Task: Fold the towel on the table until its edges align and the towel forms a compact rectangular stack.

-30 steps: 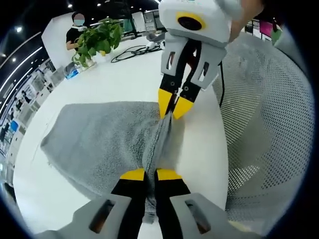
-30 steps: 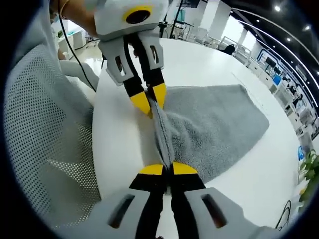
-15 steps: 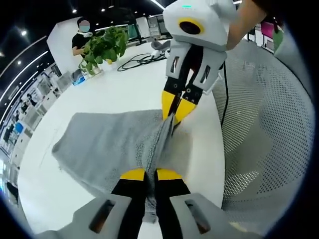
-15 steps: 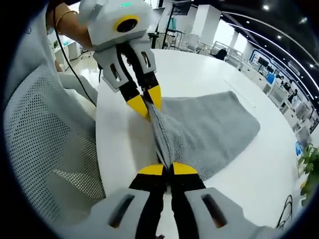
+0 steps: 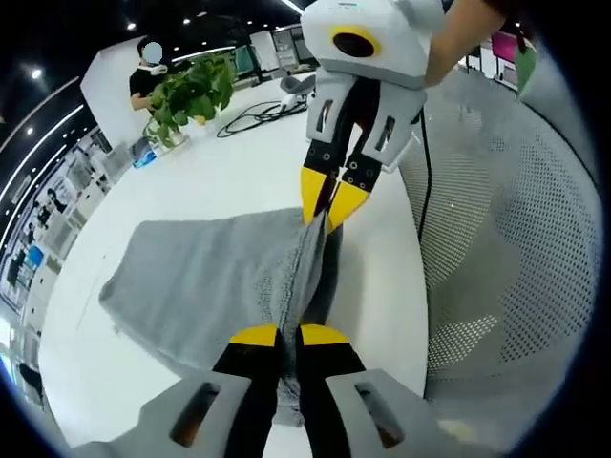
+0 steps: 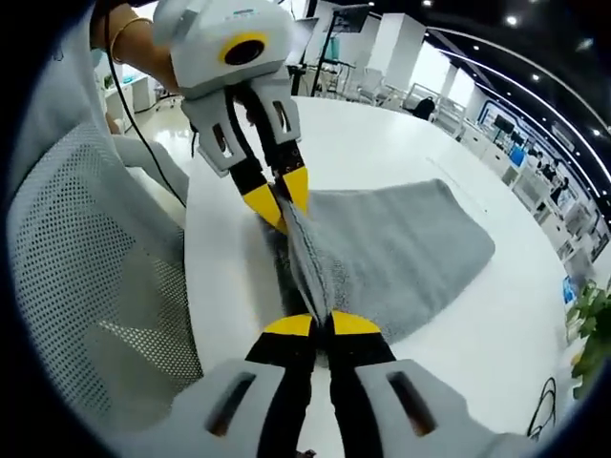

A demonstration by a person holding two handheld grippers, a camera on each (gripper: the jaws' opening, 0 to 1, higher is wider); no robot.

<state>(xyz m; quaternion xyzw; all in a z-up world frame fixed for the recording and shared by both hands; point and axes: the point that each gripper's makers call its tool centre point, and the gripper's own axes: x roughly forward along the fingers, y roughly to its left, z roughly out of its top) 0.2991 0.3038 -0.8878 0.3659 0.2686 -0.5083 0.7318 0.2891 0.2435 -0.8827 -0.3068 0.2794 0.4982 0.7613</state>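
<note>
Now higher, towel edge off table.

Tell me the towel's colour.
Plain grey towel, no pattern; clearest in the right gripper view.

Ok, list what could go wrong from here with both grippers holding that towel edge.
1. The left gripper and right gripper pinch only the bunched near edge of the grey towel; it could slip from one and spoil the alignment.
2. That edge lies close to the white table rim, beside a mesh chair; slack cloth may slide off.
3. The far part still rests on the table and may drag into wrinkles, judging by its uneven outline.
</note>
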